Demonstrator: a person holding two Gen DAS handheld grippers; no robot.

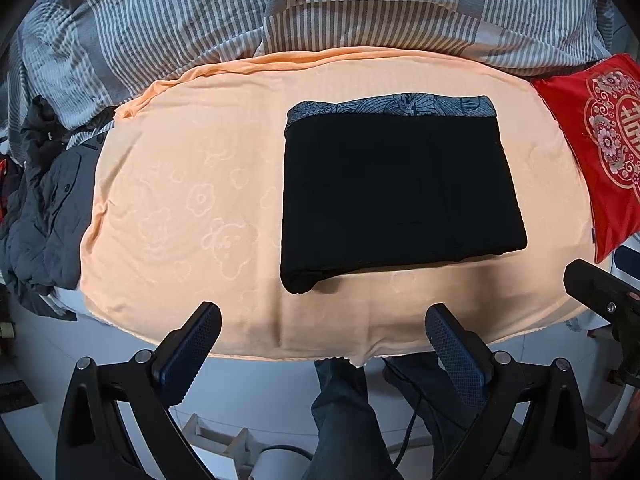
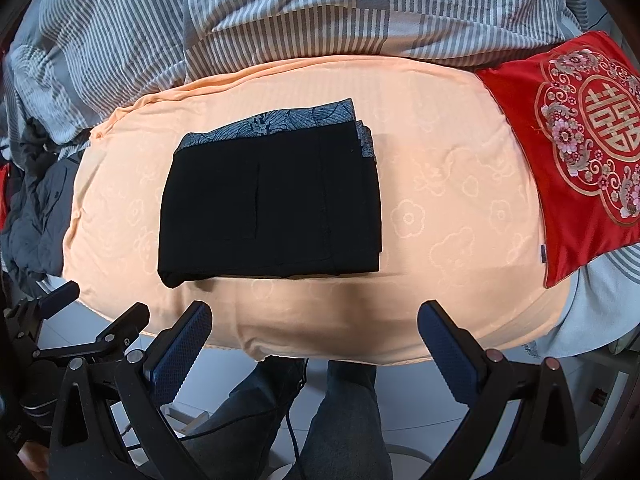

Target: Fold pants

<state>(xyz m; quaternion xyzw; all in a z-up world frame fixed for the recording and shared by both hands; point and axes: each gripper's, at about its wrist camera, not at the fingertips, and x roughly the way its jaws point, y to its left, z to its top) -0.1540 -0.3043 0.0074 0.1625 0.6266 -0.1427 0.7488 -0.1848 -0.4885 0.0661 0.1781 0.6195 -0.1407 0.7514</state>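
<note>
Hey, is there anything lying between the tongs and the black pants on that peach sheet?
Nothing visible. Only bare peach sheet separates the open left tongs and right tongs from the folded black pants.

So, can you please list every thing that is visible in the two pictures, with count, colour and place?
pants: one, black with a grey patterned band, folded, on the orange sheet
sheet: one, orange, spread over the near part of the bed
blanket: one, grey and white stripes, behind the sheet
cushion: one, red with a gold pattern, right of the sheet
jacket: one, dark grey, left edge of the bed
floor: white tiles, below the bed edge
legs: two, dark trousers, standing at the bed
left claw: one, black and blue, open, empty
right claw: one, black and blue, open, empty
</note>
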